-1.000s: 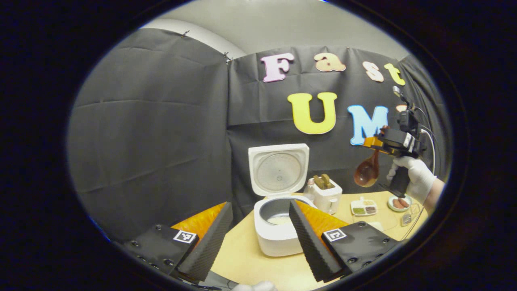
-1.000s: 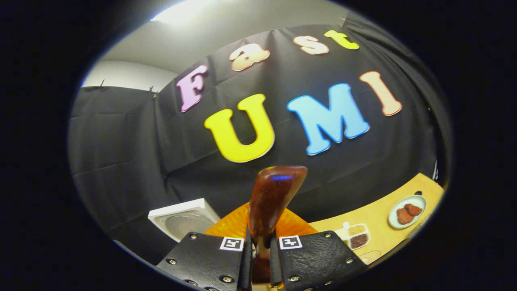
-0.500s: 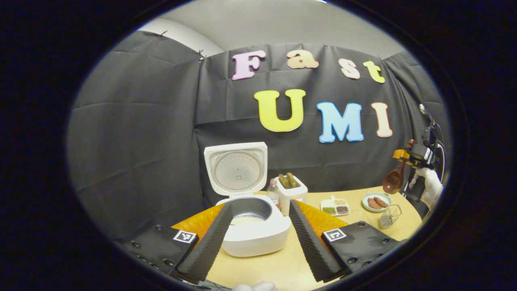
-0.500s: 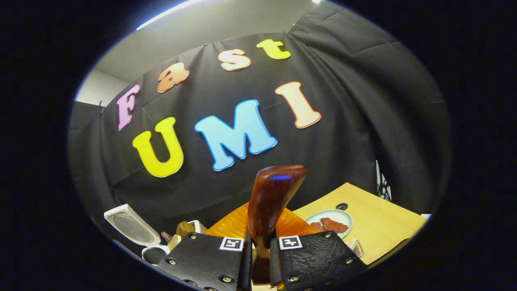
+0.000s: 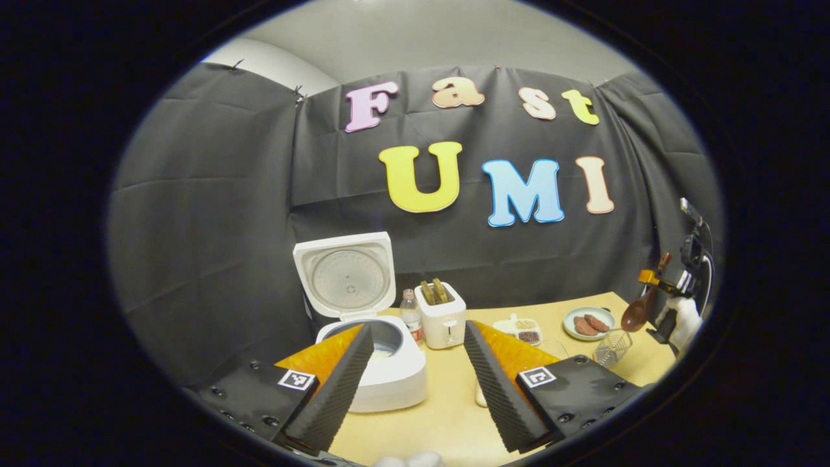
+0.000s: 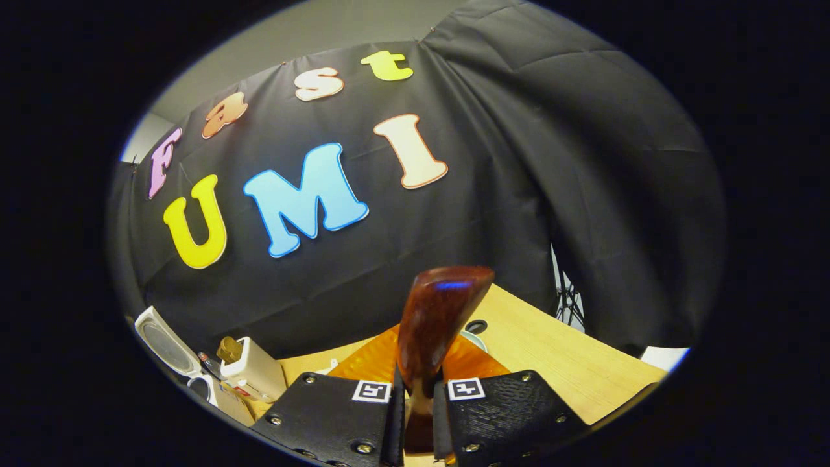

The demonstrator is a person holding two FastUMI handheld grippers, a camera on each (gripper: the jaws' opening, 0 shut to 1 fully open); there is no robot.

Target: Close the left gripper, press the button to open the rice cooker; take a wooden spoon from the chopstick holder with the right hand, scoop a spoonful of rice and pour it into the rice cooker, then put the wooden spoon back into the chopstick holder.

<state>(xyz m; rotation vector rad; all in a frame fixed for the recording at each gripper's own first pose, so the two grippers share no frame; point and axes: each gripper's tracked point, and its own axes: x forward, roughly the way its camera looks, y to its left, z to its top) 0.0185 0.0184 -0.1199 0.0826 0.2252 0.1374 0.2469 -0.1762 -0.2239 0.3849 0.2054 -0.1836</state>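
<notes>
The white rice cooker (image 5: 382,383) stands open on the table, its lid (image 5: 343,275) upright and a pale layer in the pot. My left gripper (image 5: 417,327) is open and empty, held back from the cooker, whose body lies behind its left finger (image 5: 337,389). At the far right, a gloved hand (image 5: 684,321) holds my right gripper (image 5: 653,280) shut on the dark wooden spoon (image 5: 634,316), bowl hanging down above a small wire basket (image 5: 611,347). In the right gripper view the right gripper (image 6: 418,383) clamps the spoon (image 6: 434,318), which points up and away.
A white toaster (image 5: 441,311) with bread and a small bottle (image 5: 410,314) stand right of the cooker. A divided dish (image 5: 522,327) and a plate with sausages (image 5: 587,322) lie farther right. The wooden table (image 6: 551,350) ends near the curtain; the toaster (image 6: 249,370) sits at left.
The right gripper has carried the spoon rightward and down, from high over the table to just above the wire basket. The left view has swung right, so the cooker sits farther left in it.
</notes>
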